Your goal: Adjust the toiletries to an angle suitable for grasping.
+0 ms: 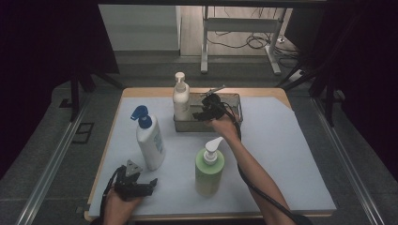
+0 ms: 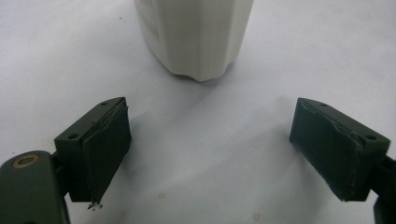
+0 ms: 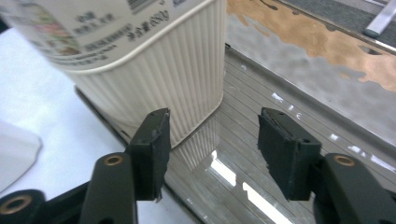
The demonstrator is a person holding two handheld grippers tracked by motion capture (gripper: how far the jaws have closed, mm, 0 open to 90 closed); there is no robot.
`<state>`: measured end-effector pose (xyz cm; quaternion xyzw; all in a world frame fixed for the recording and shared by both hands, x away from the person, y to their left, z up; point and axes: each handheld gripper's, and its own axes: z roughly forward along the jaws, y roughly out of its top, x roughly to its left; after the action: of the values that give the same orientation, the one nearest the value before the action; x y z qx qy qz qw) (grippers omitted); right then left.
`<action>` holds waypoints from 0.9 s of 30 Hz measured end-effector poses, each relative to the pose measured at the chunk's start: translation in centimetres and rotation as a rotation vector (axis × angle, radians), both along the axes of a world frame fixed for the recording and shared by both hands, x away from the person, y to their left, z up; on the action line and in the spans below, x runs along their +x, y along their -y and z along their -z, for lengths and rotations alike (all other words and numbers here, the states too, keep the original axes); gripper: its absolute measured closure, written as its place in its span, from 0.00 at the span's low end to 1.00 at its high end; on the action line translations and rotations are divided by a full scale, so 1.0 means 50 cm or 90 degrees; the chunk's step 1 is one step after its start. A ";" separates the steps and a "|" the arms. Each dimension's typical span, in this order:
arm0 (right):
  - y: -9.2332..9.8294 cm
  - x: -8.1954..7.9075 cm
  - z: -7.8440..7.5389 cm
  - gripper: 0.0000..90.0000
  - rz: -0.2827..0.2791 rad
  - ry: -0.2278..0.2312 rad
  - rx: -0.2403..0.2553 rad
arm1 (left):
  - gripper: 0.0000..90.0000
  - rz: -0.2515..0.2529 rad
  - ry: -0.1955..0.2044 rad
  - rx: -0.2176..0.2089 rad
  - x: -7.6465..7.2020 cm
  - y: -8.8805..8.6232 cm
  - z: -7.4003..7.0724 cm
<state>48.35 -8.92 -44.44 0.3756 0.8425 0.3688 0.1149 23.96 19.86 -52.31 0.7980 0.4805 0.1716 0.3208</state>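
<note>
Dark curtains and a grey floor ring a wooden counter (image 1: 141,92) covered by a pale sheet, seen from the high view. Landmark here is the steel tray (image 1: 232,99) at the counter's far middle. A cream pump bottle (image 1: 180,99) stands upright in the tray's left end. The right tongs (image 1: 202,114) hover at the tray's near rim, just right of that bottle, carried by a forearm reaching in from the bottom edge. Nearer than the tray stands a green pump bottle (image 1: 209,169); to the tray's near left stands a white bottle with a blue pump (image 1: 149,140). The left tongs (image 1: 143,186) rest low at the counter's near left corner, well apart from the tray, just beside the white bottle's base.

Left gripper view: the left tongs (image 2: 209,149) stand wide open over the bare sheet, nothing between the pads, the white bottle's base (image 2: 196,37) just ahead and untouched.

Right gripper view: the right tongs (image 3: 212,149) stand partly open, holding nothing, poised over the tray's mirrored floor (image 3: 280,116). The ribbed cream bottle (image 3: 159,79) stands inside the tray's corner, close behind the left-hand pad (image 3: 156,144); whether pad and bottle touch cannot be told.
</note>
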 end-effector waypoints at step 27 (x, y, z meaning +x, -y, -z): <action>0.071 -0.079 -0.047 0.00 -0.057 0.041 0.019 | 0.14 0.000 0.001 0.000 0.000 0.000 0.000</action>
<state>44.42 -12.46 -42.08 0.3270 0.8486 0.3983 0.1197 23.96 19.87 -52.33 0.7979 0.4803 0.1722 0.3209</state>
